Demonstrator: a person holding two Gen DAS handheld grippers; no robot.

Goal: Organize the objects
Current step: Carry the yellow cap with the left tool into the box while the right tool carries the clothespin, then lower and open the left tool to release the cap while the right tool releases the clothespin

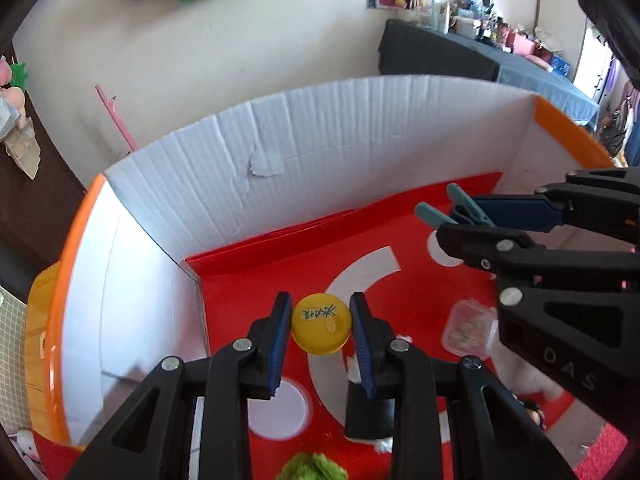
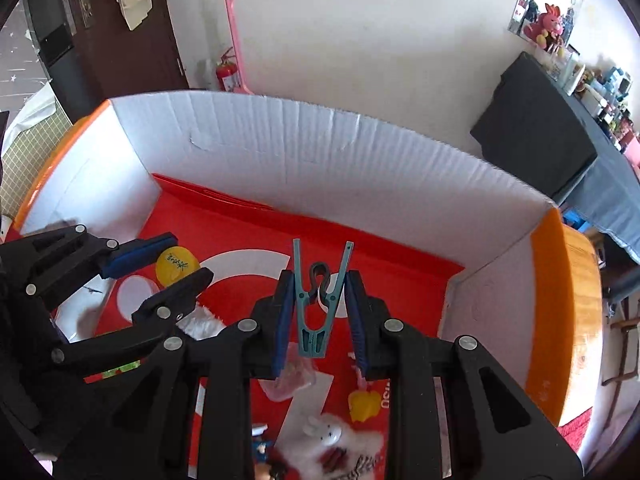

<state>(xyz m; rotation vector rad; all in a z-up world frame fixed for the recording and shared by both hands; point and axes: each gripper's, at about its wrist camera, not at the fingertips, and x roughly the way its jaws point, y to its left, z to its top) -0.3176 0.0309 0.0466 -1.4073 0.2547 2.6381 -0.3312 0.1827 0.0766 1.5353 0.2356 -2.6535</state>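
Observation:
My left gripper (image 1: 321,330) is shut on a yellow ball (image 1: 321,330) with green print, held over the red floor of a large cardboard box (image 1: 240,152). In the right wrist view the same ball (image 2: 176,266) sits between the left gripper's (image 2: 182,258) blue pads. My right gripper (image 2: 318,312) is shut on a teal clothespin (image 2: 318,300), squeezed so its two prongs splay upward. In the left wrist view the clothespin (image 1: 452,210) shows at the right, in the right gripper (image 1: 460,220). Both grippers hang inside the box, side by side.
The box has white corrugated walls (image 2: 320,148) and orange side flaps (image 2: 556,300). On its red floor lie a small clear plastic container (image 1: 470,330), a white plush toy (image 2: 332,436), a yellow piece (image 2: 364,406) and a green fuzzy item (image 1: 314,468). Shelves with toys stand behind.

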